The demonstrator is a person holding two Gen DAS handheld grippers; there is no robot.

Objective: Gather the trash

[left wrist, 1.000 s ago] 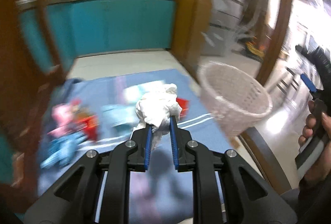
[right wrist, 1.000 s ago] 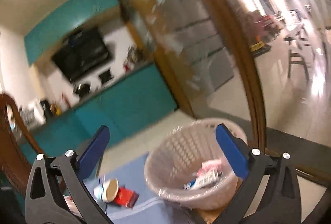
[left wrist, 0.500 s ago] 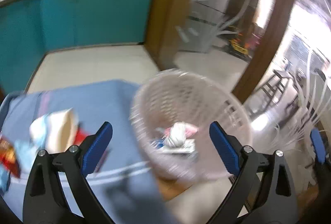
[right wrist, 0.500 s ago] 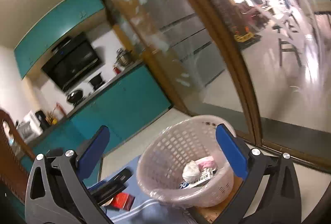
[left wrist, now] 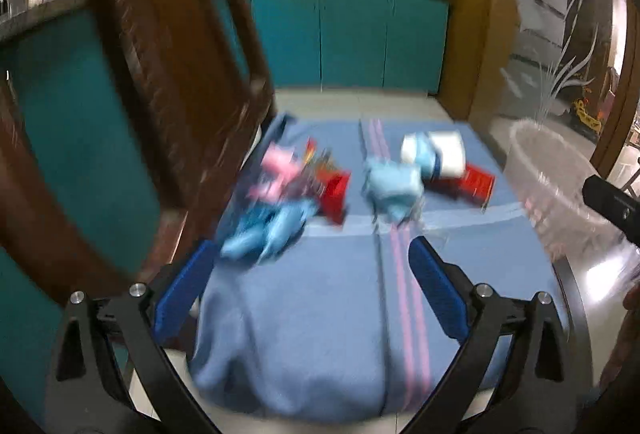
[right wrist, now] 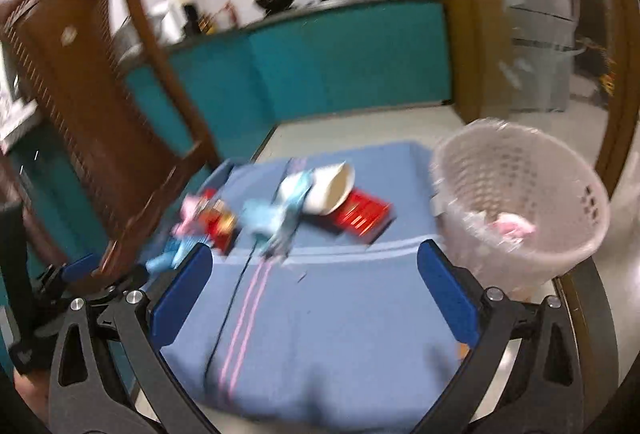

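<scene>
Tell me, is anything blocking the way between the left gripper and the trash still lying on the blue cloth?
Nothing visible does. The left gripper is open and empty, and only bare blue cloth lies between its fingers and the nearest piece, the blue wrapper.

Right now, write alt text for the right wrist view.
An open, empty gripper hovers over a blue cloth strewn with trash: a paper cup, a red packet and blue and pink wrappers. A pale basket at the right already holds some.
</scene>
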